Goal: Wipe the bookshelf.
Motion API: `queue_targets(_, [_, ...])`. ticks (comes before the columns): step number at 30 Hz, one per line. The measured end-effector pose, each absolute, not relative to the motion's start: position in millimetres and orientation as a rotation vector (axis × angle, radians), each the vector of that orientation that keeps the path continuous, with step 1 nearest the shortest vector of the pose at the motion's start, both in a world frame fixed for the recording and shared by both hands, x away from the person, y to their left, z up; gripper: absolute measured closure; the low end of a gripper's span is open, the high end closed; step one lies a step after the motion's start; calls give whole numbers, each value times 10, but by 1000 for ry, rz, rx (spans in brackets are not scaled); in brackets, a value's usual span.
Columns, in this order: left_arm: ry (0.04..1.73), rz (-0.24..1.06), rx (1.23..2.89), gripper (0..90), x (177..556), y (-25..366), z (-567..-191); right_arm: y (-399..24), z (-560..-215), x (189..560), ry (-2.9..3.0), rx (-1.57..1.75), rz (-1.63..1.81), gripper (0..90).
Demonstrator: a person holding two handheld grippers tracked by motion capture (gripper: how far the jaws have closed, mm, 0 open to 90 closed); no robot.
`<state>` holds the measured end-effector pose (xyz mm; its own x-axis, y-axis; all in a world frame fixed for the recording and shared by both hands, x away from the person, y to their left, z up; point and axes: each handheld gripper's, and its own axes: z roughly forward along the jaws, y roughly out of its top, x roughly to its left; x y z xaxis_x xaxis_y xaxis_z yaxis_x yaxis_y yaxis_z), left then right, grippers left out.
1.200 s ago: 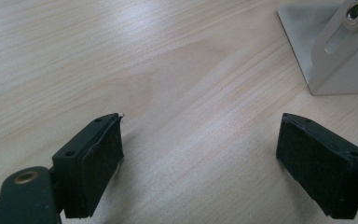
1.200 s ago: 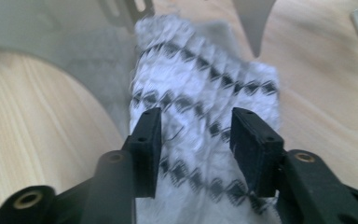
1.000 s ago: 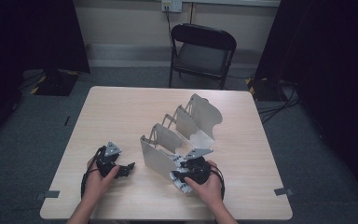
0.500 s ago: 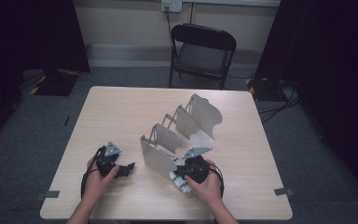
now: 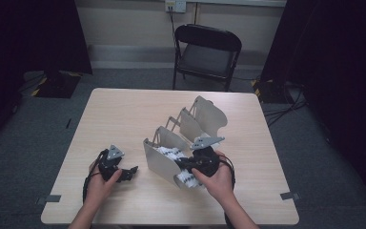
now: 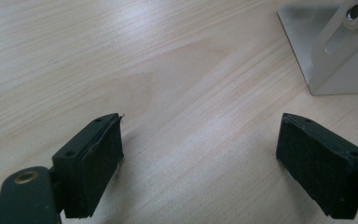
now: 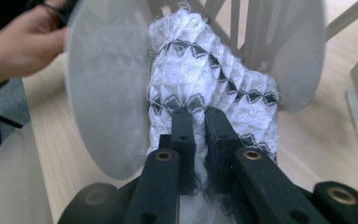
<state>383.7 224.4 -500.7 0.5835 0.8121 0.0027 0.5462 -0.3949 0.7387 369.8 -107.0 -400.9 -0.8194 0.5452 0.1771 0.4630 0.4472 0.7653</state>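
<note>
The right hand-held gripper (image 7: 196,116) is pinched shut on a white knitted cloth with black zigzag bands (image 7: 205,84), which sits in the nearest slot of a grey metal divider rack (image 5: 159,160) on the bench (image 5: 124,114). Its jaws have just been closing, with the cloth between them. The step in hand looks like drawing the cloth out of the rack. The next move probably calls for a straight pull clear of the plates on either side, since the fabric could snag on a plate edge. The left hand-held gripper (image 6: 200,158) rests open on bare wood beside the rack. Open bench lies left and front.
</note>
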Motion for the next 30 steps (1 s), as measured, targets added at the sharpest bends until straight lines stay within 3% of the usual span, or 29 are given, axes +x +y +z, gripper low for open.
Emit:
queue_targets(20, [1078, 477, 2097, 142, 3836, 2242, -5008, -977, -3330, 3701, 2515, 771, 1469, 833])
queue_targets(30, [1075, 478, 2101, 142, 3837, 2244, -5006, -919, -3515, 3764, 2545, 794, 1439, 831])
